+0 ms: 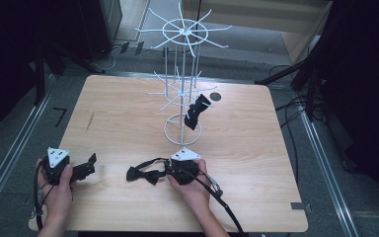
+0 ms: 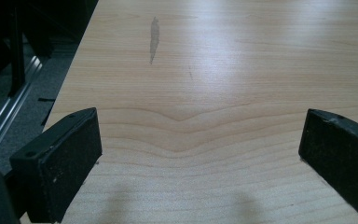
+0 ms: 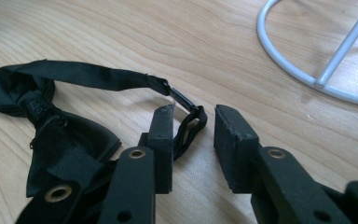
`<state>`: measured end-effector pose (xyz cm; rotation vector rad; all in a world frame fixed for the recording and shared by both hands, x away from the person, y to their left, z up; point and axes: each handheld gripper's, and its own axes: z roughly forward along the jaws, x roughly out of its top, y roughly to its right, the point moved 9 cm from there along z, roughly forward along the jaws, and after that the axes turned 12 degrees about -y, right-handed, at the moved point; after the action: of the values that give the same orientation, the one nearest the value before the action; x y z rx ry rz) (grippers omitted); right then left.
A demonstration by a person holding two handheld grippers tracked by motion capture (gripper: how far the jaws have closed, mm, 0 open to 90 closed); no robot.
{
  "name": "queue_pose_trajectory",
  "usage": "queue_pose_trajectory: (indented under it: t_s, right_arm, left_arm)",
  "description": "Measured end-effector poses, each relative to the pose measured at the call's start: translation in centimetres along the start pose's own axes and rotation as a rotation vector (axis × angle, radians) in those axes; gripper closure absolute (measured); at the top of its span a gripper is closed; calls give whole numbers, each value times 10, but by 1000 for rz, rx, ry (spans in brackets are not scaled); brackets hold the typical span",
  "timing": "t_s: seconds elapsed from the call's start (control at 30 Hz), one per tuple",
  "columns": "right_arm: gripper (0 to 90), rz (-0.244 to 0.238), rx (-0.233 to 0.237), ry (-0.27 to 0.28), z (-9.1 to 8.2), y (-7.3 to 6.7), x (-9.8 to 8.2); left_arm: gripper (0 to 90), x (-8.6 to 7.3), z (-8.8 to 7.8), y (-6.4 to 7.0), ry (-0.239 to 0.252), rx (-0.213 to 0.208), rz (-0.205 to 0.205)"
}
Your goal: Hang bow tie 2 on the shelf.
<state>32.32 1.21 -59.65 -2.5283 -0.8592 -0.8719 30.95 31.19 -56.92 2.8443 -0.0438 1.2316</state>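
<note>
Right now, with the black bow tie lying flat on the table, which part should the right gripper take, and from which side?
Probably the thin strap loop by the clasp, not the bow tie knot. The loop lifts slightly off the table and already lies between the open jaws of the right gripper, so a low approach along the wood from the person's side should close on it. The bow itself looks flat and bulky.

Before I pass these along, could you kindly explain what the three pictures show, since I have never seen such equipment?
A person holds hand-held tongs in each hand at a wooden table. One picture looks down from above; the other two come from cameras riding on each tool. The left tongs are wide open over bare wood, holding nothing. The right tongs are open around the strap loop of a black bow tie lying on the table, not yet gripping it. A white wire rack stands behind, with a second bow tie hanging on it.
</note>
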Motion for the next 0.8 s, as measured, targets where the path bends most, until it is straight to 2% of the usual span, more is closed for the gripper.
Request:
queue_pose_trajectory:
  t_s: [0.17, 0.2, 0.23, 0.27, 0.33, 0.57, 0.8]
  right_arm:
    - [760, -4, -4, -6, 0, 0, -1]
    - [807, -10, -9, -8, 0, 0, -1]
    - [807, -10, -9, -8, 0, 0, -1]
    - [860, -10, -6, -10, 0, 0, -2]
    - [884, -12, -5, -11, 0, -1, -2]
    - [900, -28, -21, 0, -3, 0, -3]
    - [900, -27, -34, 63, -15, 1, 5]
  left_arm:
    - [0, 0, 0, 0, 0, -1, 0]
    - [0, 0, 0, 0, 0, 0, 1]
    - [0, 0, 0, 0, 0, 0, 1]
    - [0, 0, 0, 0, 0, 0, 1]
    - [0, 0, 0, 0, 0, 0, 2]
    - [0, 0, 0, 0, 0, 0, -1]
    - [0, 0, 0, 0, 1, 0, 0]
